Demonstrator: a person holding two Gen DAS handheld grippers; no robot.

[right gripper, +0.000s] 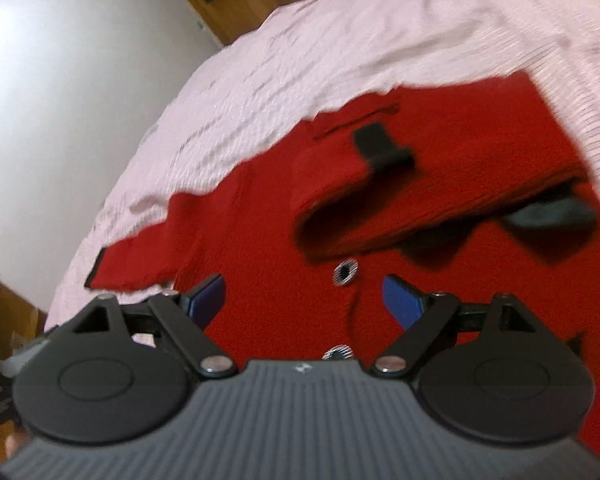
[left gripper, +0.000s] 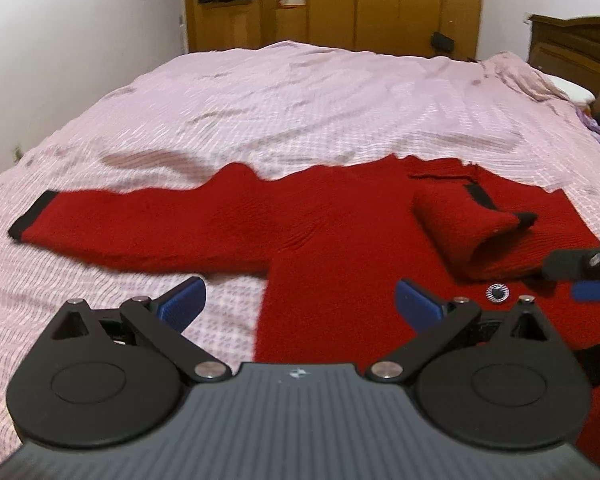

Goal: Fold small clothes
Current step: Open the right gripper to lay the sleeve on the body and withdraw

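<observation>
**Ana:** On the pink bedspread [left gripper: 284,92], where exactly is the red sweater [left gripper: 340,232]?

**Ben:** Spread flat, low in the left wrist view. 1 sleeve [left gripper: 132,222] runs straight out toward 9 o'clock, black cuff at its tip. The other sleeve [left gripper: 464,228] is already doubled over the body at about 3 o'clock, its cuff on top of the chest.

**Ana:** Why leave it like that?

**Ben:** My guess: 1 side is folded in, and the long sleeve is laid out straight so it can be picked up cleanly for the matching fold.

**Ana:** And the grippers?

**Ben:** The left gripper [left gripper: 300,304] has its blue pads spread wide, nothing between them, poised over the body's left edge. The right gripper [right gripper: 304,300] is also wide and empty, above the chest near 2 buttons [right gripper: 345,272]. That view is blurred and tilted. I read both as free to reach for the sleeve.

**Ana:** The room?

**Ben:** The bedspread is wrinkled, which may drag the knit. A wooden wardrobe [left gripper: 380,0] stands at 12 o'clock with dark clothing hung on it, a headboard [left gripper: 572,48] at 2 o'clock, white walls at 10.
</observation>
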